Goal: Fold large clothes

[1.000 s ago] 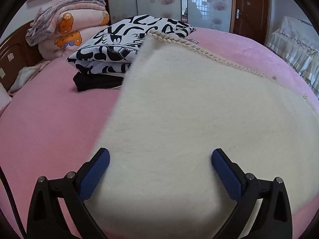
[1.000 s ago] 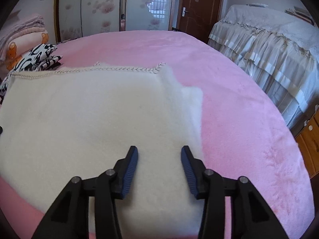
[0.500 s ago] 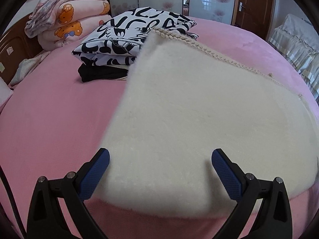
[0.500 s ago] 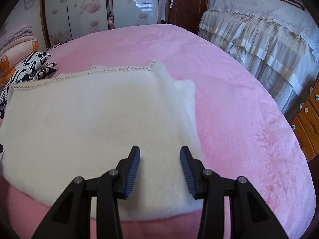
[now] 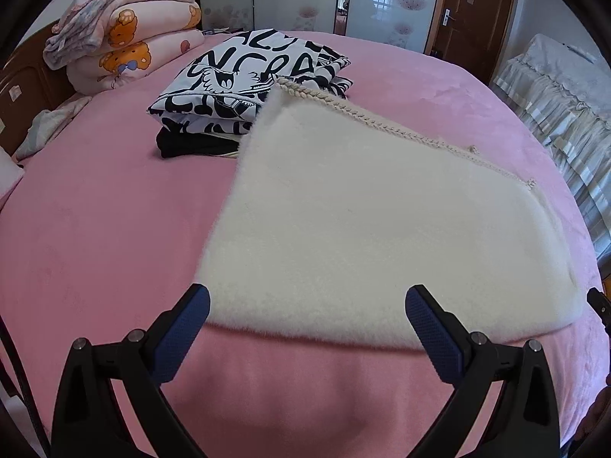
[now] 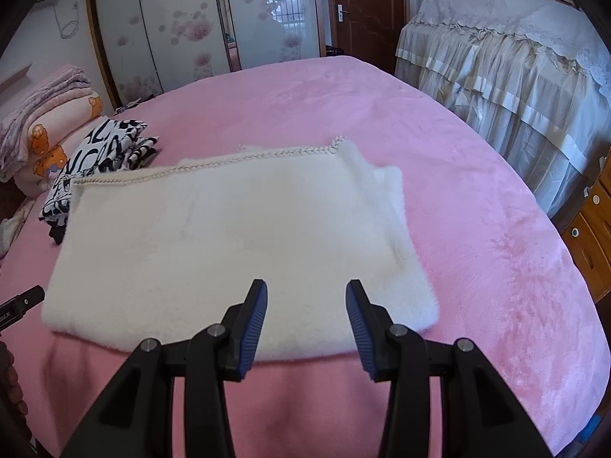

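Note:
A large fluffy white garment [image 5: 374,221] lies folded flat on the pink bed [image 5: 95,229], with a braided trim along its far edge. It also shows in the right wrist view [image 6: 236,244], with a narrower layer sticking out on its right side. My left gripper [image 5: 305,328] is open wide and empty, just above the garment's near edge. My right gripper [image 6: 305,320] is open and empty over the near edge, toward the garment's right end. Neither touches the cloth.
A folded black-and-white printed cloth [image 5: 256,84] lies on dark clothes beyond the garment's far left corner. Folded pink quilts [image 5: 126,42] are stacked at the headboard. A lace-covered piece of furniture [image 6: 508,61] and wooden drawers [image 6: 592,229] stand right of the bed.
Both grippers have drawn back toward the near side of the bed and now sit at the garment's near edge. The garment has stayed flat.

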